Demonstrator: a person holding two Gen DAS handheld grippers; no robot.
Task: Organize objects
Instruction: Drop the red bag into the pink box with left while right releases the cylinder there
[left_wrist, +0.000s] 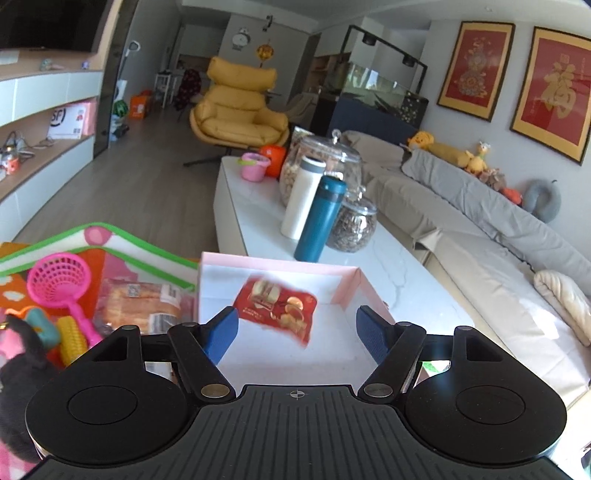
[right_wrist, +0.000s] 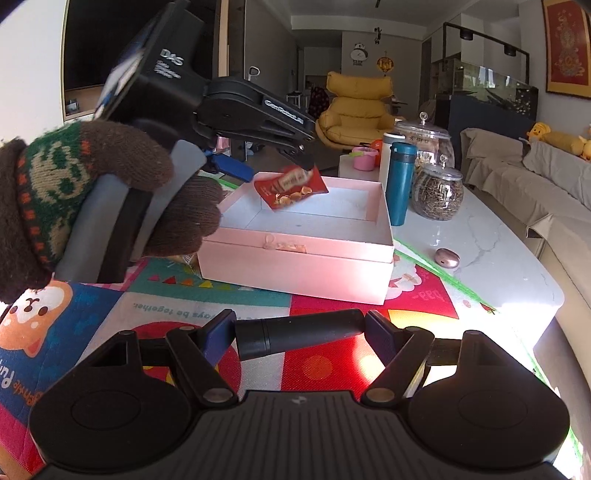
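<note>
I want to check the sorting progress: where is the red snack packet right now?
The red snack packet is over the open pink box, just below the left tool, whose jaws are open. The teal bottle stands right of the box.

The left gripper (right_wrist: 273, 162) reads "DAS"; the play mat (right_wrist: 155, 306) reads "be together"; a white box (left_wrist: 68, 122) shows "SF".

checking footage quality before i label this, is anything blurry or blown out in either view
Left wrist view: the red snack packet over the pink box is motion-smeared, while the open left gripper stays sharp.
Right wrist view: sunlight blows out the marble table and glares on the play mat; the black cylinder between the right gripper fingers is crisp.
Both show fisheye bending at the edges.
</note>
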